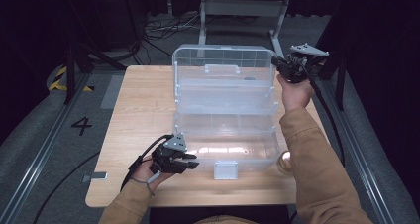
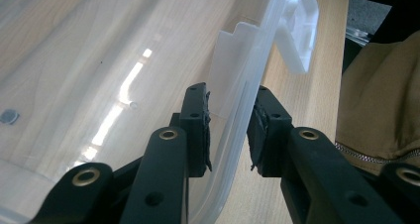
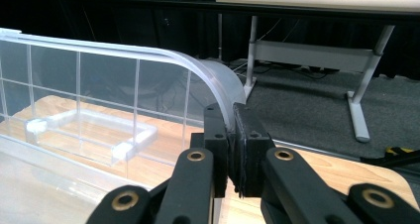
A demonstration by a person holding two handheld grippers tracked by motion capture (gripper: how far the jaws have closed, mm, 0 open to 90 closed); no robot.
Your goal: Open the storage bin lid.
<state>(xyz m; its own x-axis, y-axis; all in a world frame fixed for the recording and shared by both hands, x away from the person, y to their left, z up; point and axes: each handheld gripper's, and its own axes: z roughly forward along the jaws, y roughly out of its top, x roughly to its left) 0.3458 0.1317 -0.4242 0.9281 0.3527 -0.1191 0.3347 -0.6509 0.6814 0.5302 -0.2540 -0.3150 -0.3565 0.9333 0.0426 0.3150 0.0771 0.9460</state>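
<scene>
A clear plastic box (image 1: pixel 225 135) stands on the wooden table (image 1: pixel 143 110) with its lid (image 1: pixel 223 70) raised upright. My right gripper (image 1: pixel 275 61) is at the lid's top right corner. In the right gripper view it (image 3: pixel 231 135) is shut on the lid's curved rim (image 3: pixel 218 85). My left gripper (image 1: pixel 192 163) sits at the box's front left. In the left gripper view its jaws (image 2: pixel 229 130) straddle the front wall (image 2: pixel 233 135), one pad inside and one outside, both against the plastic. The white latch (image 2: pixel 297 30) hangs farther along that wall.
A small round object (image 1: pixel 285 159) lies by the box's front right corner, beside the right forearm. The table's near edge runs just behind the latch (image 1: pixel 225 169). Past the far edge are a metal desk frame (image 1: pixel 242 8) and cables on the floor.
</scene>
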